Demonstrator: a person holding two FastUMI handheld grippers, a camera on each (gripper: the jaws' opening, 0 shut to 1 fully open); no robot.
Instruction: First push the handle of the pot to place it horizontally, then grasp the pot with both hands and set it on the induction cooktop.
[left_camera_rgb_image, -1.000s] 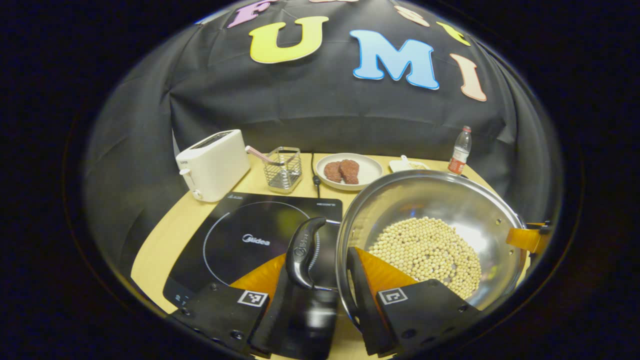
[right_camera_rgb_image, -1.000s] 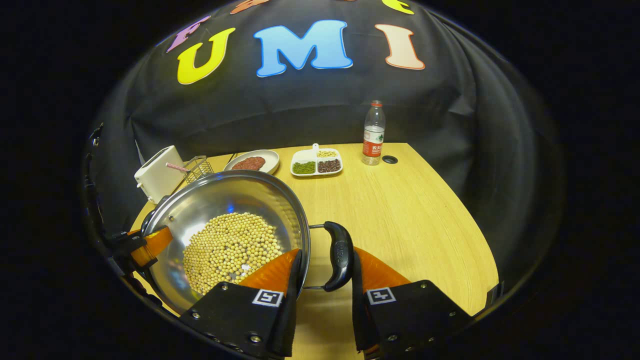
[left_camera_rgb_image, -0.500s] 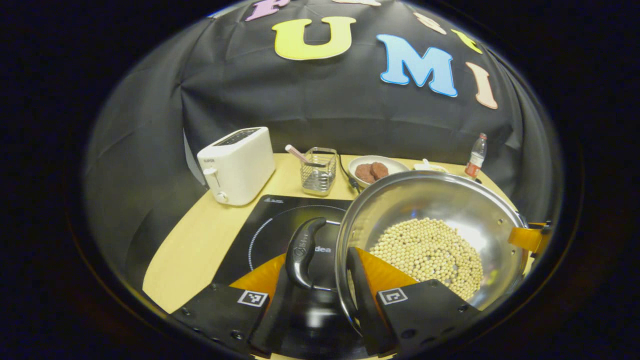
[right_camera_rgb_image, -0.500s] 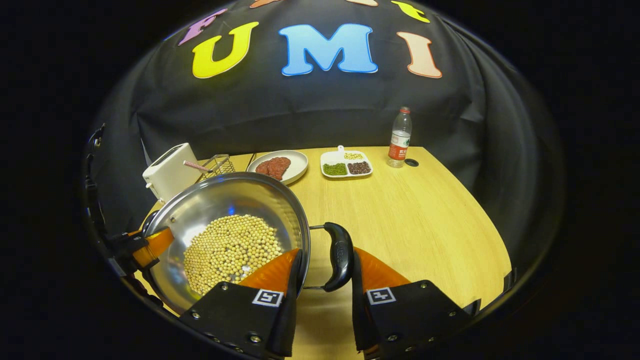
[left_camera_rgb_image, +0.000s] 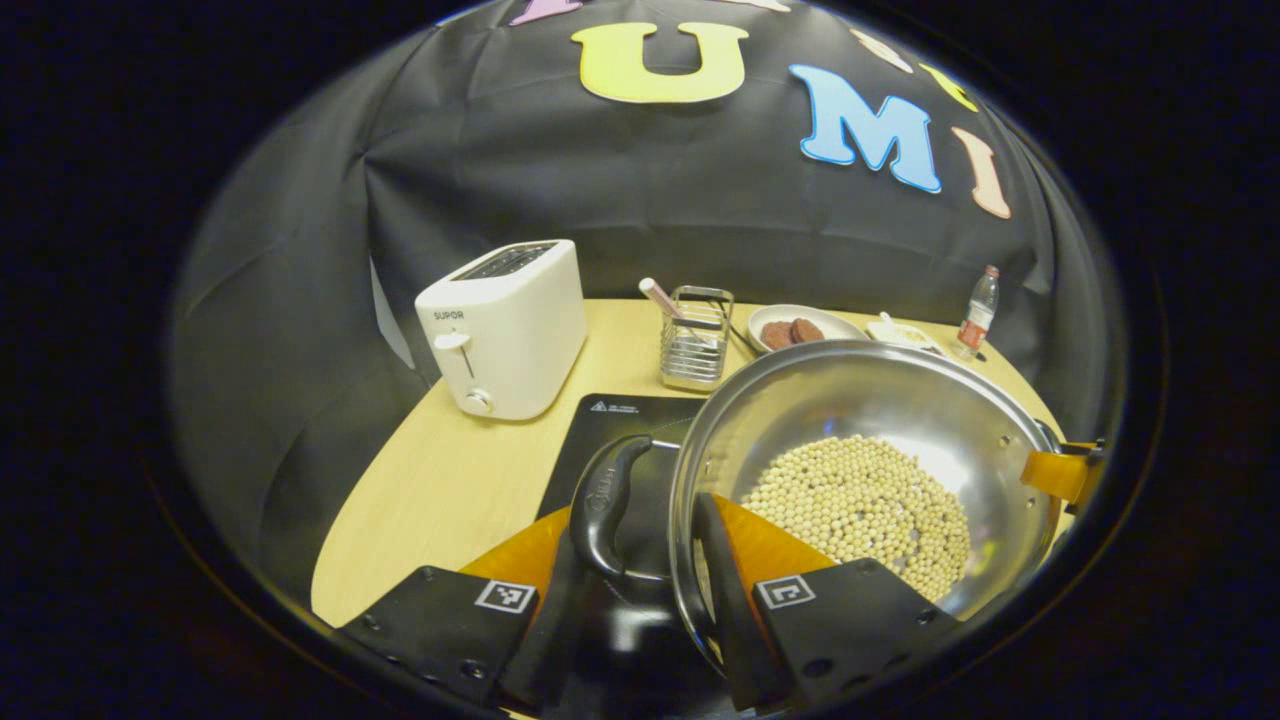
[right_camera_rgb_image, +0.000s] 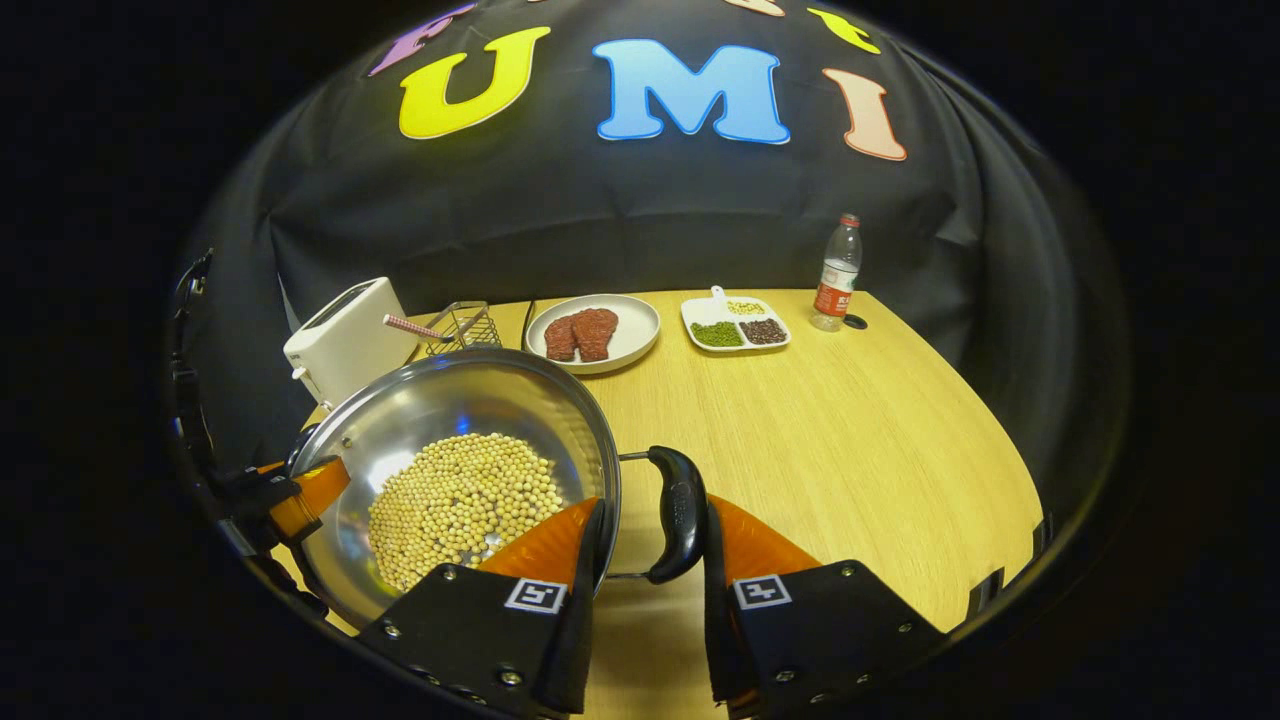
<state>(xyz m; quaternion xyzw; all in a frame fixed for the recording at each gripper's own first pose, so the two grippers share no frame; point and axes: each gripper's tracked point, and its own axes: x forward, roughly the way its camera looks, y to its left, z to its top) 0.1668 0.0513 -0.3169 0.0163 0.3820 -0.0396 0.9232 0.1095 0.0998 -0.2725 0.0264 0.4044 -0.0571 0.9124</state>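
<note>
A: Stainless steel pot (left_camera_rgb_image: 880, 420) of soybeans (left_camera_rgb_image: 860, 505), gripped at both side handles. Left gripper (left_camera_rgb_image: 640, 560) clenched across the left handle (left_camera_rgb_image: 608, 500) and the rim; right gripper (right_camera_rgb_image: 645, 545) clamped likewise on the right handle (right_camera_rgb_image: 680, 510).

B: Position of the pot?

A: Held over the black induction cooktop (left_camera_rgb_image: 615, 455), covering most of it in the left gripper view; contact with the glass impossible to tell.

B: Surroundings?

A: White toaster (left_camera_rgb_image: 505, 325) and wire basket (left_camera_rgb_image: 695, 340) just behind the cooktop on the wooden table (right_camera_rgb_image: 850, 420); farther back, plate of meat slices (right_camera_rgb_image: 592, 332), divided dish of beans (right_camera_rgb_image: 737, 325), water bottle (right_camera_rgb_image: 835, 272).
</note>
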